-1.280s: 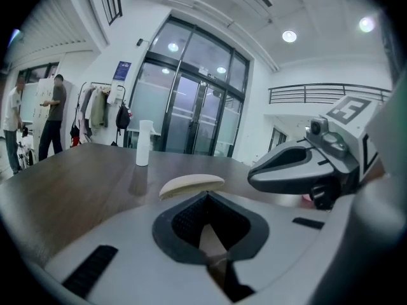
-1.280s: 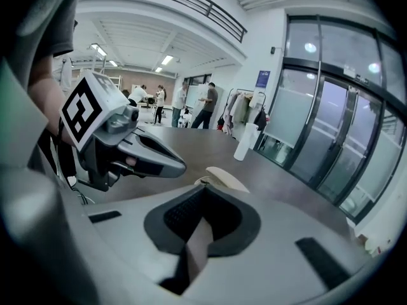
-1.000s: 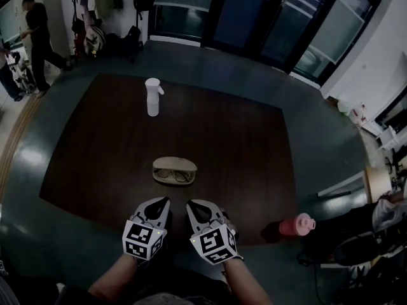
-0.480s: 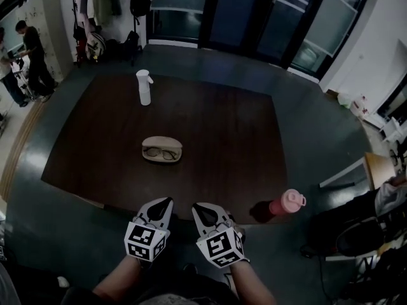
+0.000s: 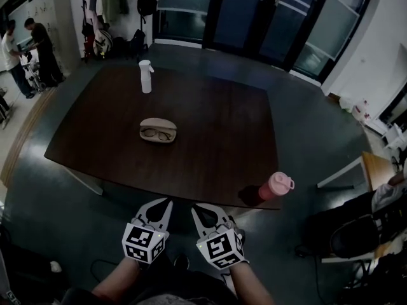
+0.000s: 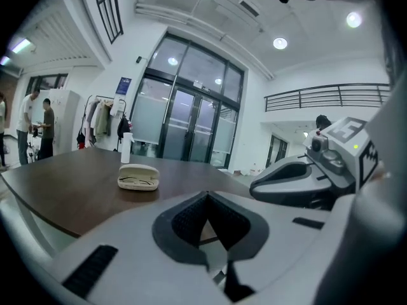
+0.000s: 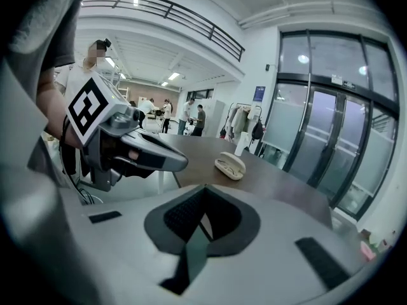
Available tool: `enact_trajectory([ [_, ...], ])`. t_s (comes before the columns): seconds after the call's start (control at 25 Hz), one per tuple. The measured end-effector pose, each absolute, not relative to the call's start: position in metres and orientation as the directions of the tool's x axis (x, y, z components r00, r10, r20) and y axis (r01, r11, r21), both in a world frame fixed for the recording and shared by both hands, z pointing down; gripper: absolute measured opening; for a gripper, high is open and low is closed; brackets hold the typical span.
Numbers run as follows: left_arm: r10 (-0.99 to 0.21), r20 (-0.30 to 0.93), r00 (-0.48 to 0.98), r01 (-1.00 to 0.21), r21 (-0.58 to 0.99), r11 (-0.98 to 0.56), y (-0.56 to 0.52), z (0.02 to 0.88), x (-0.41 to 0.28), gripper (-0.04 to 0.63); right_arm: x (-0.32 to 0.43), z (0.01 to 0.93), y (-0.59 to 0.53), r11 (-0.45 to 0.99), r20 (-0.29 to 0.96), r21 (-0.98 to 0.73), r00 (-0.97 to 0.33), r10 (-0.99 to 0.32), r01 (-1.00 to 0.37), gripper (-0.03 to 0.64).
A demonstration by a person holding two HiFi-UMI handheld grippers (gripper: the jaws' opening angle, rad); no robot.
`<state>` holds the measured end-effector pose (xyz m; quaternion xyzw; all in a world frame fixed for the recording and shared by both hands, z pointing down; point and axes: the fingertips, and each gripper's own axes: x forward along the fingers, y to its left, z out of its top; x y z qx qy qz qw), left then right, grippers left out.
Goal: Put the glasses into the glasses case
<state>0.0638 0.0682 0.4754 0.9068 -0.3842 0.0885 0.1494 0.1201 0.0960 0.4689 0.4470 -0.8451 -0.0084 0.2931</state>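
The glasses [image 5: 156,134] appear to lie inside the open glasses case [image 5: 158,124], toward left edge of tabletop [image 5: 216,138]. Both left claw [image 5: 166,201] and right claw [image 5: 195,207] closed, empty, off near edge. Placement looks satisfied; only lid-closing might remain

Glasses [image 5: 156,134] lie in the case [image 5: 159,122] on the table [image 5: 216,138], bottle [image 5: 146,76] behind.

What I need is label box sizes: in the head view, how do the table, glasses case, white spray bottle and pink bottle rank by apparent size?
1. table
2. glasses case and pink bottle: look alike, unranked; the bottle is nearer
3. white spray bottle, farthest away
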Motion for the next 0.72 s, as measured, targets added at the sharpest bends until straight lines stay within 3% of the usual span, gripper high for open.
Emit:
enact_trajectory([
  [0.72,-0.698,0.253,0.67,-0.742,0.204,-0.639,0.111,0.461,0.046,0.006,0.106,0.458,0.136,0.605,0.463,0.271,-0.449,-0.764,-0.749,-0.012],
])
